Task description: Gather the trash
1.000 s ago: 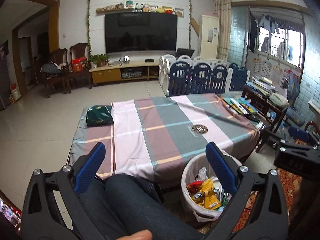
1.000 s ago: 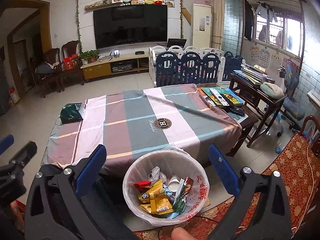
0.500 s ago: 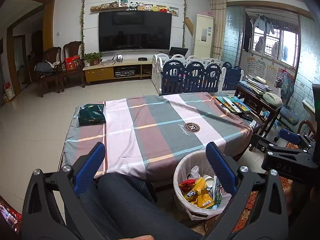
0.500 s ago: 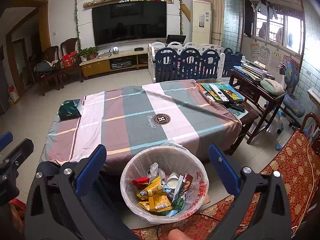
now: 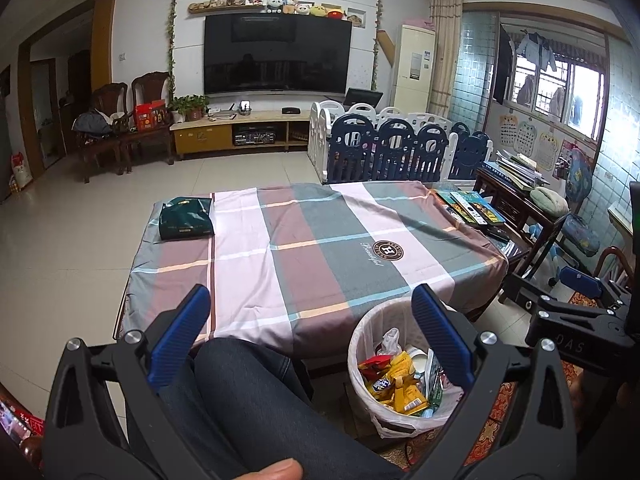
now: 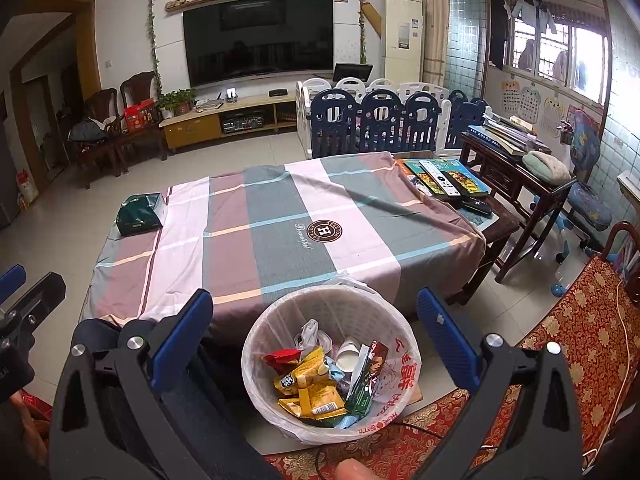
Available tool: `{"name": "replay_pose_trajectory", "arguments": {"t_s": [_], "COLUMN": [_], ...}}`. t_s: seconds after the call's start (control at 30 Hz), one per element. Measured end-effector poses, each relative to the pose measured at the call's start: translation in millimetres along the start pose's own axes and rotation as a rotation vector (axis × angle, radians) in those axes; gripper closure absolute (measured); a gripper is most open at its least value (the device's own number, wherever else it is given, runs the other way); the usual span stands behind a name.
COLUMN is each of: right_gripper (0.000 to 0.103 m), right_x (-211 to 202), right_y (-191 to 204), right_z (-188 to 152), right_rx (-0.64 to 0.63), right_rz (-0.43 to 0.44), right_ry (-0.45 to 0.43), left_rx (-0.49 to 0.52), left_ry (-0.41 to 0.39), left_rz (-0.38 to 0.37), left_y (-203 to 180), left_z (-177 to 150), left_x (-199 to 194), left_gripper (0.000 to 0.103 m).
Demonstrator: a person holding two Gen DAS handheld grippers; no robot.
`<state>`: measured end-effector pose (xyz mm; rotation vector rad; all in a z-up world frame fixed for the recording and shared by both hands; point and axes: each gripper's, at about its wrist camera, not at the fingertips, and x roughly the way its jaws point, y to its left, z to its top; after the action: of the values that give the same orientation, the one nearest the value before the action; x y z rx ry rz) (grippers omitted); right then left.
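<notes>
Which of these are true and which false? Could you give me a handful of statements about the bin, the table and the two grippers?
1. The trash bin holds wrappers. True.
2. The right gripper grips a wrapper. False: open, holding nothing.
3. A dark green packet lies on the checked tablecloth. True.
4. The bin stands on the table. False: it stands on the floor at the table's near edge.
5. The left gripper is open. True.

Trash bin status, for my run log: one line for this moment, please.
left gripper: open, empty | right gripper: open, empty | trash bin: holds wrappers | tablecloth: only green packet
</notes>
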<state>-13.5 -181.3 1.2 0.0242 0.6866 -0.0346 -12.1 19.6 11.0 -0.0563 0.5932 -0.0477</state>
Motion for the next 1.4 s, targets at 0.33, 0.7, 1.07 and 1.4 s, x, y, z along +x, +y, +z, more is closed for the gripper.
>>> {"name": "replay_pose_trajectory", "arguments": {"t_s": [0.33, 0.7, 1.07, 1.4], "right_gripper": [0.003, 0.003, 0.003, 0.003], "right_x": [-0.1, 2.4, 4.5, 7.6], "right_y": [0.4, -4.0, -5.3, -5.9], "right_z": [-2.4, -3.1, -5.0, -6.5], "right_rx": [0.004, 0.016, 0.019, 0.021], "right_rz": [0.001, -0.002, -0.001, -0.003], "right_ry": [0.006, 0.014, 0.021, 0.025], "left_rx": [-0.01, 0.0, 0.0, 0.0], "left_ry": [0.009, 0.018, 0.02, 0.021], "left_rz": [0.011, 0.018, 0.023, 0.022], "left_y": [2.7, 0.6, 0.8, 0.9], "left_z": [-1.2, -2.3, -3.1, -2.7], "left_x": [2.0, 6.3, 7.1, 7.0], "left_gripper": [0.003, 0.003, 0.003, 0.003]}}
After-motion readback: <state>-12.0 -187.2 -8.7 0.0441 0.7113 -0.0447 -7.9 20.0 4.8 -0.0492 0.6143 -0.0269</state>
